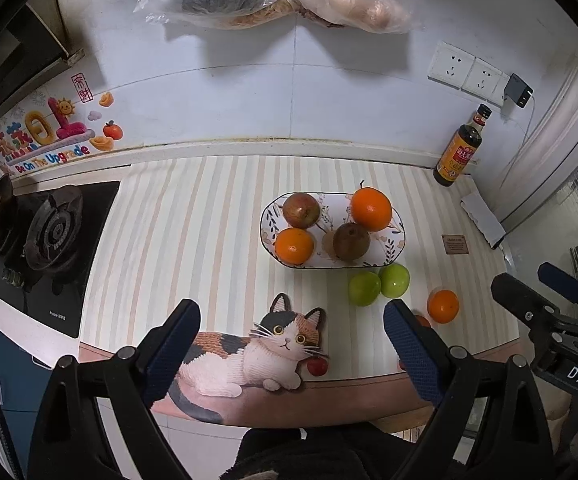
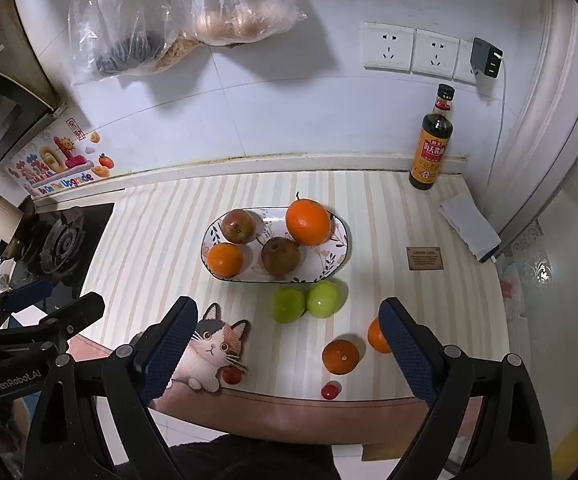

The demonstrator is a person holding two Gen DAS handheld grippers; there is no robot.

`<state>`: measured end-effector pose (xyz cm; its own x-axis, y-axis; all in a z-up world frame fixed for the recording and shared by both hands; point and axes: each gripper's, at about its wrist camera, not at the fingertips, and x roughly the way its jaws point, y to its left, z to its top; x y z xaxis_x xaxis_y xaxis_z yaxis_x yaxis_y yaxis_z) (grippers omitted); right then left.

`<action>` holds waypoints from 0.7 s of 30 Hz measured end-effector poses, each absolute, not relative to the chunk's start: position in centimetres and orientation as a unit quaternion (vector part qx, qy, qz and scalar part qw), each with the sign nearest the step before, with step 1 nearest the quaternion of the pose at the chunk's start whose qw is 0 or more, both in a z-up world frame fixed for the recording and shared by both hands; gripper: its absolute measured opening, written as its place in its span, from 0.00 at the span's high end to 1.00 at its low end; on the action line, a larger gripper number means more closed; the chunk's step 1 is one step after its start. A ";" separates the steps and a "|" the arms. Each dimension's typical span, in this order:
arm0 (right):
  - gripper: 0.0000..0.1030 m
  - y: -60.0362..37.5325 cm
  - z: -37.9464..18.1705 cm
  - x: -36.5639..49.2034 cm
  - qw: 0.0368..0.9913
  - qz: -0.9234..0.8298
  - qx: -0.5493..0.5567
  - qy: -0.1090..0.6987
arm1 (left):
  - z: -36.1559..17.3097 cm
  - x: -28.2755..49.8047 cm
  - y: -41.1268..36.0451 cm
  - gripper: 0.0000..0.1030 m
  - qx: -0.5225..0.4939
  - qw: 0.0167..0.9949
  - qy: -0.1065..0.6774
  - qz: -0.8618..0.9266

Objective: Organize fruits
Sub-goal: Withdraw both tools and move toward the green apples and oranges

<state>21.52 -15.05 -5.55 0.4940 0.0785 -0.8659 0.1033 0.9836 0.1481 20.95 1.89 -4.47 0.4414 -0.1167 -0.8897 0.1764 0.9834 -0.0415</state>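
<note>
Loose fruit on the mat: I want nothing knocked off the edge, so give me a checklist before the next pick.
1. Right gripper fingers apart, empty: ok.
2. Left gripper fingers apart, empty: ok.
3. Plate has spare room: not ok, four fruits nearly fill it.
4. Two green apples away from the mat edge: ok.
5. Cherry tomato safe from rolling off: not ok, close to the edge.
6. Small orange unobstructed: ok.

4 oranges (image 2: 307,221), 2 green apples (image 2: 325,298), 2 reddish apples (image 2: 239,225), 2 cherry tomatoes (image 2: 329,391), 1 plate (image 2: 339,254)
</note>
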 end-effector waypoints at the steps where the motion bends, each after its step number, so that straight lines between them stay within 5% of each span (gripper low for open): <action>1: 0.09 -15.3 -5.7 21.7 0.858 -0.003 0.099 0.505 | -4.5 21.1 1.8 0.09 0.029 0.848 0.521 -0.086; 8: 0.09 -19.3 -8.8 23.3 0.841 -0.022 0.158 0.517 | -6.4 23.8 0.0 0.01 0.058 0.844 0.528 -0.074; 19: 0.09 -29.0 -23.4 26.9 0.752 -0.087 0.246 0.605 | -16.1 29.4 -6.4 0.01 0.112 0.798 0.587 -0.083; 21: 0.16 -30.0 -25.5 26.8 0.740 -0.092 0.251 0.617 | -18.4 30.2 -7.7 0.01 0.121 0.779 0.609 -0.091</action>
<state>26.79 -29.99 -25.55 0.2212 0.1744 -0.9595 0.4462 0.8568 0.2586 30.19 -7.73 -18.39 0.2417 0.0050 -0.9703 0.2886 0.9544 0.0769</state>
